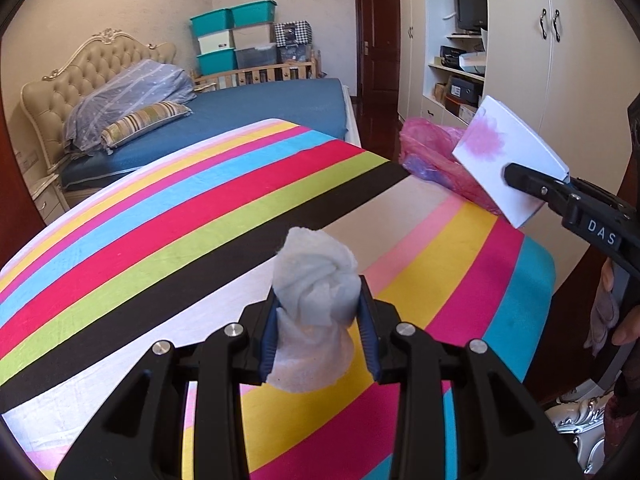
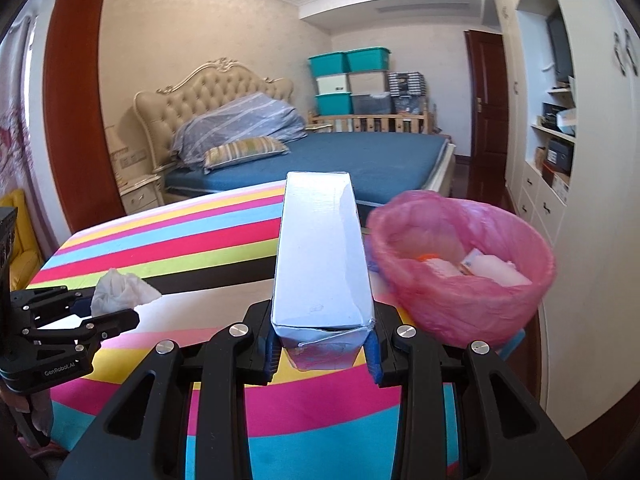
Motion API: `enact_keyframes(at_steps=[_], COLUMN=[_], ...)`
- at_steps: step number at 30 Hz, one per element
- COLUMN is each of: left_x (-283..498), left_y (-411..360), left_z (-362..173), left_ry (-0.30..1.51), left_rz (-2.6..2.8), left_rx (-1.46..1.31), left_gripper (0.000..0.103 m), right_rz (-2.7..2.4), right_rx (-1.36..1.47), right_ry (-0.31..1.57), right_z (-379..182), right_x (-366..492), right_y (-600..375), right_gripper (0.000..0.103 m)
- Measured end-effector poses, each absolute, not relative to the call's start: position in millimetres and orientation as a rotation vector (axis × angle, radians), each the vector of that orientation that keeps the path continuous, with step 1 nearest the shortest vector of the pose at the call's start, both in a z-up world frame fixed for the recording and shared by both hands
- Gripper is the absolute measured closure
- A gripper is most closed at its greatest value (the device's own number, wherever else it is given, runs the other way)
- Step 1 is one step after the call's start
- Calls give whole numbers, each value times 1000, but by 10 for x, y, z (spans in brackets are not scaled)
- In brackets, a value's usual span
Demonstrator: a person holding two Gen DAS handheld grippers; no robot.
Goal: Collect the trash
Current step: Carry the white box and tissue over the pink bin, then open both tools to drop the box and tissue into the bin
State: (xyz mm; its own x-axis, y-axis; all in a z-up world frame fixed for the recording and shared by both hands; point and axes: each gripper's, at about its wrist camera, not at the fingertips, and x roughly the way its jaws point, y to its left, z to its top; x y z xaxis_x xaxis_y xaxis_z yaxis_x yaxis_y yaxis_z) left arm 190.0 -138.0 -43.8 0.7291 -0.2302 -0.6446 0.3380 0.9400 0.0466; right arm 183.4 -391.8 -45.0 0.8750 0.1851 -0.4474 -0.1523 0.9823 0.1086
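My left gripper (image 1: 318, 312) is shut on a crumpled white tissue (image 1: 316, 288), held above the striped cloth (image 1: 160, 240). In the right wrist view the same tissue (image 2: 120, 290) sticks out of the left gripper (image 2: 104, 312) at the lower left. My right gripper (image 2: 322, 344) is shut on the near end of a long white carton (image 2: 320, 256). That carton (image 1: 508, 160) shows a pink blotch in the left wrist view, clamped by the right gripper (image 1: 520, 178). The bin with a pink liner (image 2: 464, 272) stands just right of the carton, with several scraps inside. Only the bin's pink liner (image 1: 432, 152) shows behind the carton in the left view.
The striped cloth (image 2: 180, 248) covers a surface whose right edge runs beside the bin. Behind it stands a bed with a blue sheet (image 2: 360, 160) and pillows (image 2: 240, 128). Stacked storage boxes (image 2: 348, 80) fill the far corner. White cupboards (image 2: 592, 160) line the right wall, and a hand (image 1: 616, 312) holds the right tool.
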Motion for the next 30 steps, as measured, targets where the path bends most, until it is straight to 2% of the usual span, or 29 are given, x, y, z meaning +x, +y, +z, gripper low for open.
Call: enact_keyframes(at_steps=[18,30], left_x=[2274,2757], left_y=[-2365,-3056], left_z=[-365,-64], left_ry=[699,665], left_rz=[-449,-584], left_rx=[238,196], left_gripper=[68,68], right_rz=[-10,-57], right_rx=[154,161], right_ry=[450,442], right_z=[-510,-479], right_x=[1884,2099], right_y=[-4894,-5276], right_gripper=[70,69])
